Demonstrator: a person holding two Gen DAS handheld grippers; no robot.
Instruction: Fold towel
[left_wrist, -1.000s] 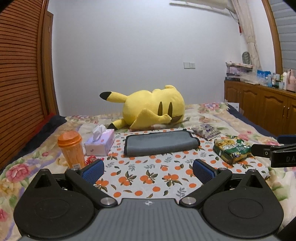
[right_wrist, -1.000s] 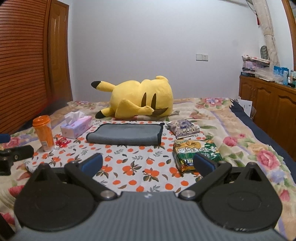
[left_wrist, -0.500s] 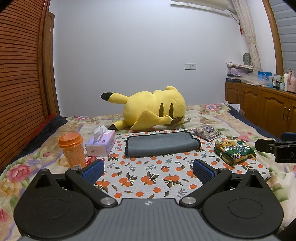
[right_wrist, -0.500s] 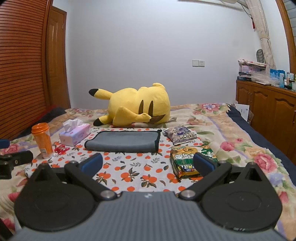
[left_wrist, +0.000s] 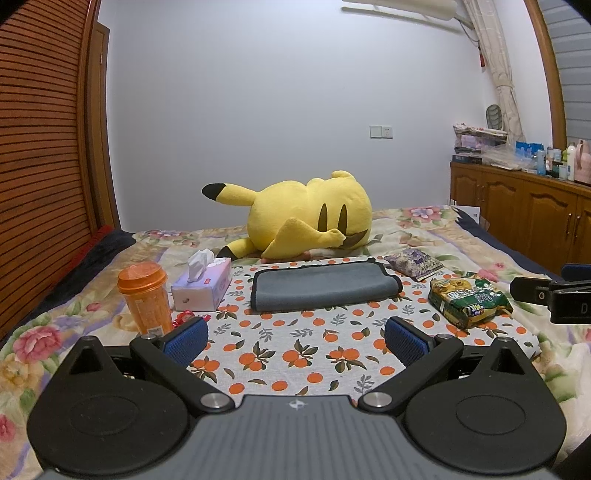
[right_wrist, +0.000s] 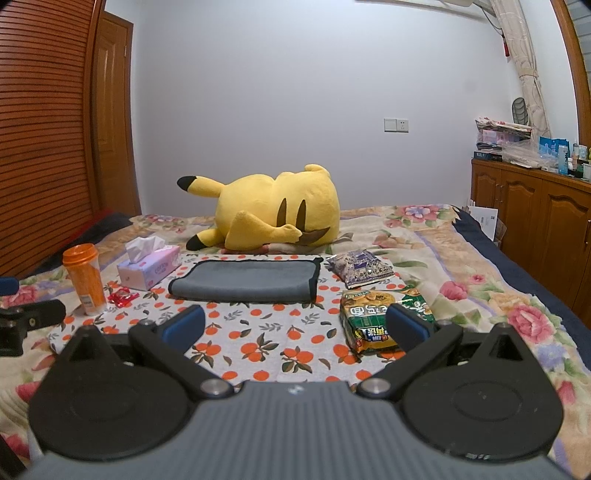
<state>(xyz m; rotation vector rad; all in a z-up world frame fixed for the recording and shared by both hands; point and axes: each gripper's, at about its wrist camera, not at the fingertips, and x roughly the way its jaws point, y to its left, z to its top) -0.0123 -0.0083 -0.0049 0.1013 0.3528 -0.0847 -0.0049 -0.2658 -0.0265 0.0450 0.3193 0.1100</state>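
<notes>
A grey towel (left_wrist: 325, 284) with dark trim lies folded into a flat rectangle on the orange-print cloth (left_wrist: 295, 343) on the bed; it also shows in the right wrist view (right_wrist: 245, 282). My left gripper (left_wrist: 295, 338) is open and empty, held well short of the towel above the cloth's near part. My right gripper (right_wrist: 295, 330) is open and empty, likewise back from the towel. The right gripper's finger shows at the left wrist view's right edge (left_wrist: 546, 291).
An orange cup (left_wrist: 146, 297), a tissue box (left_wrist: 203, 286) and a red wrapper (right_wrist: 122, 297) sit left of the towel. Two snack bags (left_wrist: 469, 299) (left_wrist: 413, 260) lie to its right. A yellow plush (left_wrist: 306, 221) lies behind. Wooden cabinets (left_wrist: 524, 210) stand at right.
Both grippers have drawn back and tilted up a little, so the bed scene sits lower and farther in both views. The towel and other objects have not moved.
</notes>
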